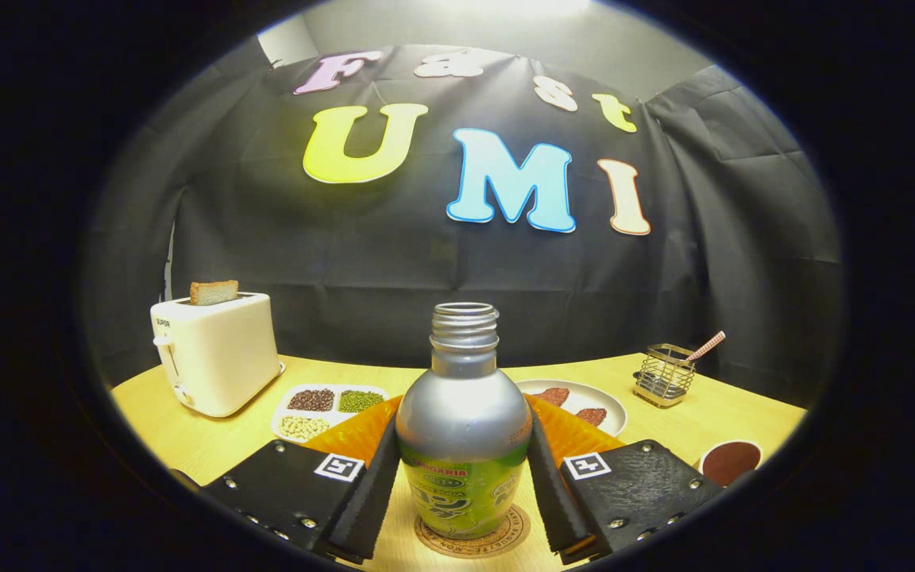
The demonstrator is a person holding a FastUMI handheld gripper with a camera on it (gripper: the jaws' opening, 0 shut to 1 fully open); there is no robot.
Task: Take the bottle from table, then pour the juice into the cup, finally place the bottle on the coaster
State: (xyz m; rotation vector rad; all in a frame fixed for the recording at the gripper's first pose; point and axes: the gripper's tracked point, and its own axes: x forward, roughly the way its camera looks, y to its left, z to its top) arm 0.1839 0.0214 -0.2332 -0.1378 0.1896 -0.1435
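The gripper (464,485) has its two fingers closed against either side of a silver bottle (463,429), open at its threaded neck, which stands upright on a round cork coaster (473,539) printed with lettering too small to read. The bottle's green label has a red band whose word looks like "SANGARIA", though it is blurred. Beyond it on the wooden table (187,437) are an orange mat (354,433), a divided tray of beans (326,409), a white plate (584,401), a cup (731,461), a wire caddy (665,373), and a white toaster (215,353) marked "SUPOR" holding a slice of toast (214,291).
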